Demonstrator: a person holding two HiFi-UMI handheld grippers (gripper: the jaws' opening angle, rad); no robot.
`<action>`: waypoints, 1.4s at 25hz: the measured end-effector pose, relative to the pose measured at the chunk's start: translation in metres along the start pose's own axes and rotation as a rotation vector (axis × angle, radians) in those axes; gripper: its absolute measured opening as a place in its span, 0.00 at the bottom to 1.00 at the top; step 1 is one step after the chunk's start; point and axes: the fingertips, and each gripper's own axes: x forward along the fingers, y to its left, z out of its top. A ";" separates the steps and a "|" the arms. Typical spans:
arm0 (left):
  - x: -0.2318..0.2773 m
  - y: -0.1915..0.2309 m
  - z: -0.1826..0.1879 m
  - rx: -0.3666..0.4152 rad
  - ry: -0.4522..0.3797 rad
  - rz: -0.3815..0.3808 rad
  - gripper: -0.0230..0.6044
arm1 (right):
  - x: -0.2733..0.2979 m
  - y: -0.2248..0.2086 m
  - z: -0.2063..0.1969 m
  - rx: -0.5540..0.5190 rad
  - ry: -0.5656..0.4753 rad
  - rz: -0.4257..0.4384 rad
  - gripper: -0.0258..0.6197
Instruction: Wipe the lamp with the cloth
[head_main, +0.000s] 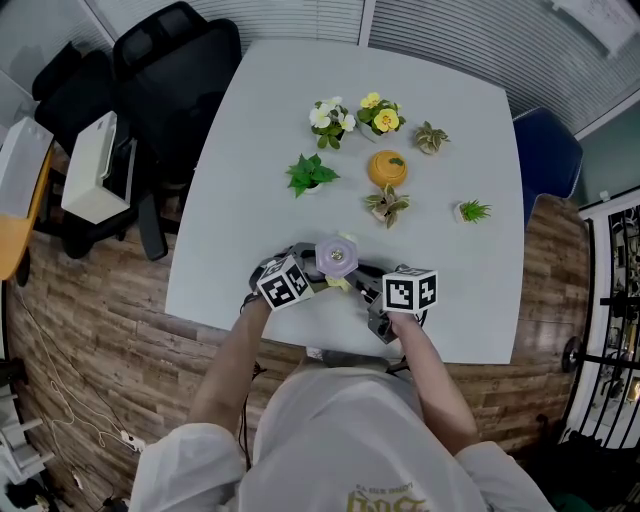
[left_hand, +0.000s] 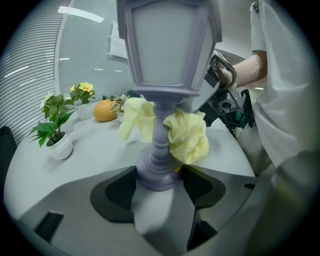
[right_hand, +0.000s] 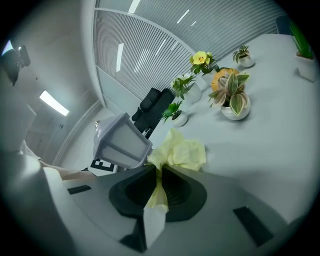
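A lilac lantern-style lamp (left_hand: 167, 50) stands near the table's front edge, its top seen from above in the head view (head_main: 337, 257). My left gripper (left_hand: 159, 182) is shut on the lamp's round base, one jaw on each side. A pale yellow cloth (left_hand: 187, 135) is bunched around the lamp's stem. My right gripper (right_hand: 159, 172) is shut on that cloth (right_hand: 177, 152), pressed against the stem just under the lantern head (right_hand: 121, 141). In the head view the left gripper (head_main: 285, 283) and right gripper (head_main: 410, 290) flank the lamp closely.
Behind the lamp on the white table (head_main: 260, 140) stand several small potted plants (head_main: 310, 175) and an orange pumpkin-like object (head_main: 387, 167). A black office chair (head_main: 175, 60) and a white box (head_main: 92, 165) are at the left, a blue chair (head_main: 545, 155) at the right.
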 end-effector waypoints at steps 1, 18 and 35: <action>0.000 0.000 0.000 0.000 0.000 0.000 0.51 | -0.001 0.002 0.001 -0.013 0.000 -0.002 0.12; -0.001 0.000 0.000 -0.001 -0.001 0.002 0.51 | -0.032 0.014 0.013 0.031 -0.143 0.088 0.12; 0.000 0.000 0.000 0.002 -0.001 0.001 0.51 | -0.062 0.029 0.032 0.072 -0.293 0.258 0.12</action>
